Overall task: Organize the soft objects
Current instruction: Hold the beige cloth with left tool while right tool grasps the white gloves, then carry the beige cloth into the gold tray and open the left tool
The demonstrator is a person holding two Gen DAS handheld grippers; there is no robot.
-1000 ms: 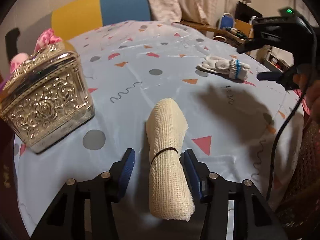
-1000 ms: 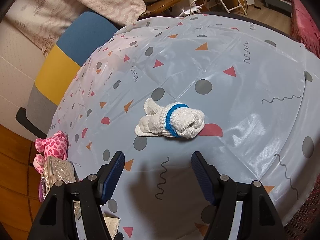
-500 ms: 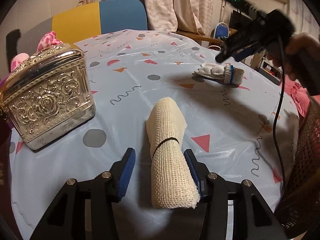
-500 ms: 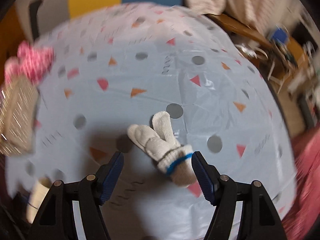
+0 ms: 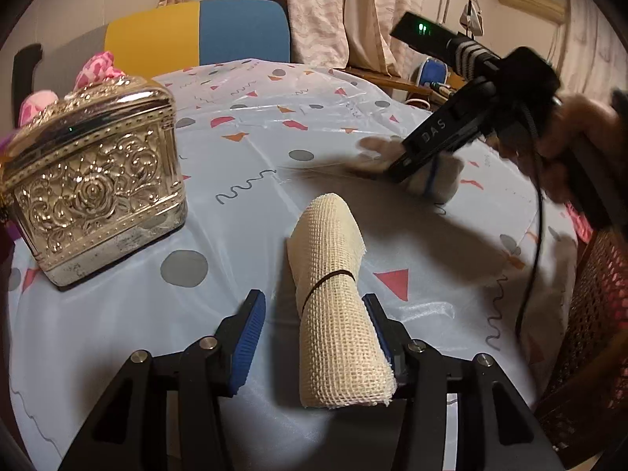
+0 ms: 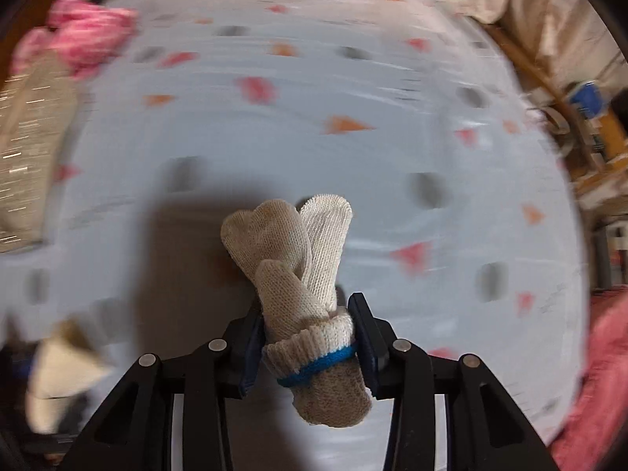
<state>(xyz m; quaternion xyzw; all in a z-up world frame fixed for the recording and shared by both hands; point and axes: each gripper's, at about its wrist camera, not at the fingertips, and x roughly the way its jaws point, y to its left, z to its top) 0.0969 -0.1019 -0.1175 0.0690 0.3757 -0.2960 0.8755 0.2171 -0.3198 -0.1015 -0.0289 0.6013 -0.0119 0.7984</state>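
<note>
**Right jaws closing on the glove bundle**

Swinging across the tablecloth [image 5: 251, 165] since a second ago, my right gripper [image 6: 308, 347] is now closing around the rolled gloves [image 6: 302, 274], both pads touching the cuff. I am keeping my left gripper [image 5: 314, 337] parted around the mesh roll [image 5: 333, 298], which is leaning on the right pad only.

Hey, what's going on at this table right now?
A person is tidying soft things with two handheld grippers. The right gripper is closing on a bundled pair of knit gloves, its pads already against the cuff. The left gripper is open around a rolled mesh cloth lying on the tablecloth. A silver ornate box stands nearby.
</note>
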